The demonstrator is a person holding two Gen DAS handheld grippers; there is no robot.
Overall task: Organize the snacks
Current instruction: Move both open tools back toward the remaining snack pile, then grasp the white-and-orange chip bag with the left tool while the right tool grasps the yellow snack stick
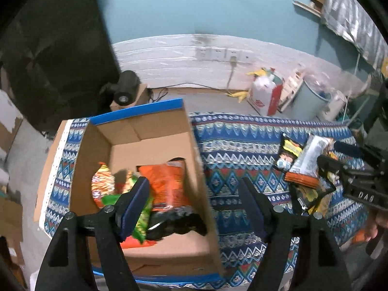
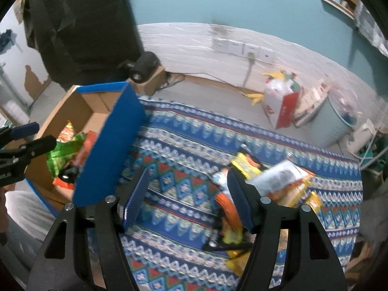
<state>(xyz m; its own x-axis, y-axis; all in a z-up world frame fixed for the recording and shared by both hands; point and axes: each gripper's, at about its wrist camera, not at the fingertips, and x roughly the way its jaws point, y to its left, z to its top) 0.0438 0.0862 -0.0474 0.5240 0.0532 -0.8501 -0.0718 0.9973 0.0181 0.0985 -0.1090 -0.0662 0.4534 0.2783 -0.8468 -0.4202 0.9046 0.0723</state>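
An open cardboard box (image 1: 155,126) with blue outer walls (image 2: 111,145) stands on the patterned tablecloth (image 1: 242,150). It holds an orange bag (image 1: 167,181), a striped bag (image 1: 103,184), a green bag (image 1: 143,220) and a black pack (image 1: 179,223). My left gripper (image 1: 194,186) is open and empty, over the box's right wall. A pile of snack packs (image 2: 274,181) lies on the cloth to the right, also in the left wrist view (image 1: 303,165). My right gripper (image 2: 189,177) is open and empty, low over the cloth beside the pile.
Beyond the table lie a bare floor, a red and white bag (image 1: 264,94), a pale blue bin (image 1: 312,101), a small black device (image 1: 126,87) on a carton, and wall sockets (image 1: 223,53). A dark panel (image 1: 55,48) stands at the left.
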